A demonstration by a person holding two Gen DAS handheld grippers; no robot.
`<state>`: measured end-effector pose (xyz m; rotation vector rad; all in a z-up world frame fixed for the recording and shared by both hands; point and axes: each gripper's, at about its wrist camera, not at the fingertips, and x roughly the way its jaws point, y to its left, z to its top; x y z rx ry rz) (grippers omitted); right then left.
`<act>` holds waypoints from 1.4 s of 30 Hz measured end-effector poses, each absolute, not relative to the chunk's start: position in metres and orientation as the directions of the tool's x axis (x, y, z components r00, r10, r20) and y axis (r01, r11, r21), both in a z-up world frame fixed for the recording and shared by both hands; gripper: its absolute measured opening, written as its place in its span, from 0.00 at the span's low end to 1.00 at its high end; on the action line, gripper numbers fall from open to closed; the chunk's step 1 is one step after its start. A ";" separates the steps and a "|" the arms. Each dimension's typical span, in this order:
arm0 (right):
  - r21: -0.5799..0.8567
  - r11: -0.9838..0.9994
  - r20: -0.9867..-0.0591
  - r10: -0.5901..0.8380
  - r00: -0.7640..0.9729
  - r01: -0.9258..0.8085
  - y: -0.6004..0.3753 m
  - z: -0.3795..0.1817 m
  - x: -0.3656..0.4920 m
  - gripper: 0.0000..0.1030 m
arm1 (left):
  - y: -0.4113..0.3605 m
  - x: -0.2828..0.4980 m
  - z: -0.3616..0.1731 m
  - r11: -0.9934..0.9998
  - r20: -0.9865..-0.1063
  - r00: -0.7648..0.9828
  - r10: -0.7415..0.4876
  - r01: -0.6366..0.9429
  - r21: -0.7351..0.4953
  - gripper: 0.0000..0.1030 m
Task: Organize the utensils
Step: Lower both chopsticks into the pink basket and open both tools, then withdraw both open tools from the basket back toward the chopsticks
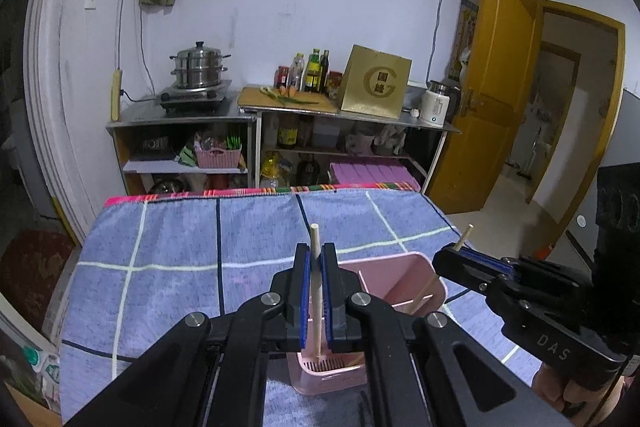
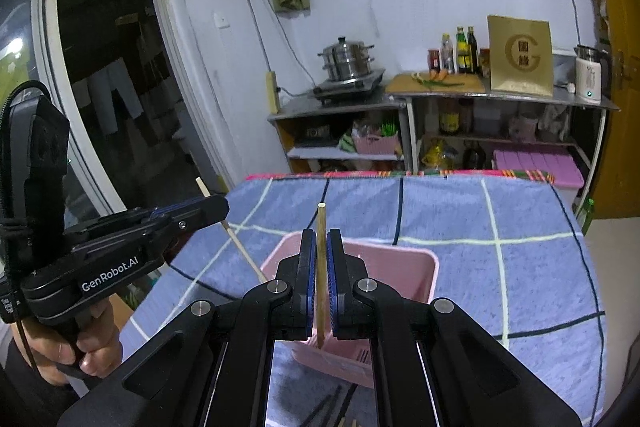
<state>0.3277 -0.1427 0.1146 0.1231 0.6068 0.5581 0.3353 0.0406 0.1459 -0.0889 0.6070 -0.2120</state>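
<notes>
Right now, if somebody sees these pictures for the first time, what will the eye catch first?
Most striking are the two black grippers, each with its jaws shut on an upright wooden chopstick: the left gripper holds one chopstick, the right gripper another chopstick. Both hang over a pink utensil holder standing on the blue checked cloth. Behind, a steel steamer pot sits on a shelf by the wall.

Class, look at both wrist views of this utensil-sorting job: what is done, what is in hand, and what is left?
Done: no utensil clearly lies loose in the pink holder yet. In hand: the left gripper and the right gripper each clamp a wooden chopstick upright, tips down inside the holder. Left: release both, then collect the dark sticks on the blue checked cloth at the near edge.
</notes>
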 end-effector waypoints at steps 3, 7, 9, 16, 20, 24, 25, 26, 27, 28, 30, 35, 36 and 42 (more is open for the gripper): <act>0.270 0.846 -0.520 0.529 0.671 -0.459 -0.141 0.110 0.329 0.05 | 0.039 0.337 0.137 0.974 -0.564 0.794 -0.228 0.176 -0.145 0.05; 0.266 0.847 -0.538 0.526 0.659 -0.460 -0.139 0.106 0.331 0.05 | 0.037 0.339 0.132 0.975 -0.569 0.792 -0.221 0.172 -0.140 0.05; 0.265 0.848 -0.542 0.525 0.656 -0.459 -0.138 0.107 0.331 0.05 | 0.036 0.339 0.130 0.976 -0.572 0.790 -0.219 0.169 -0.140 0.05; 0.261 0.847 -0.541 0.526 0.656 -0.464 -0.140 0.107 0.324 0.06 | 0.039 0.331 0.132 0.975 -0.564 0.796 -0.219 0.162 -0.151 0.16; 0.252 0.848 -0.531 0.524 0.666 -0.466 -0.145 0.109 0.312 0.14 | 0.042 0.317 0.136 0.974 -0.544 0.809 -0.223 0.162 -0.158 0.20; 0.251 0.853 -0.513 0.519 0.684 -0.458 -0.158 0.114 0.295 0.14 | 0.044 0.290 0.140 0.975 -0.511 0.832 -0.218 0.165 -0.149 0.20; 0.250 0.854 -0.508 0.517 0.689 -0.457 -0.162 0.114 0.290 0.14 | 0.044 0.282 0.140 0.976 -0.503 0.837 -0.217 0.167 -0.143 0.20; 0.249 0.854 -0.501 0.518 0.694 -0.457 -0.166 0.115 0.283 0.14 | 0.044 0.275 0.140 0.976 -0.495 0.842 -0.216 0.170 -0.137 0.20; 0.246 0.854 -0.493 0.517 0.699 -0.459 -0.171 0.116 0.276 0.14 | 0.044 0.269 0.141 0.976 -0.489 0.845 -0.217 0.173 -0.135 0.20; 0.244 0.855 -0.488 0.516 0.705 -0.457 -0.175 0.117 0.269 0.15 | 0.043 0.259 0.140 0.975 -0.480 0.849 -0.221 0.179 -0.132 0.20; 0.247 0.854 -0.485 0.519 0.704 -0.458 -0.181 0.117 0.258 0.15 | 0.042 0.243 0.138 0.975 -0.470 0.854 -0.223 0.184 -0.128 0.20; 0.227 0.858 -0.482 0.510 0.712 -0.460 -0.195 0.109 0.225 0.15 | 0.037 0.206 0.127 0.969 -0.464 0.850 -0.248 0.206 -0.140 0.20; 0.221 0.860 -0.485 0.505 0.713 -0.459 -0.196 0.107 0.219 0.15 | 0.036 0.199 0.123 0.967 -0.465 0.848 -0.255 0.212 -0.143 0.20; 0.201 0.866 -0.512 0.491 0.705 -0.457 -0.207 0.086 0.190 0.15 | 0.029 0.165 0.104 0.960 -0.480 0.832 -0.278 0.231 -0.157 0.20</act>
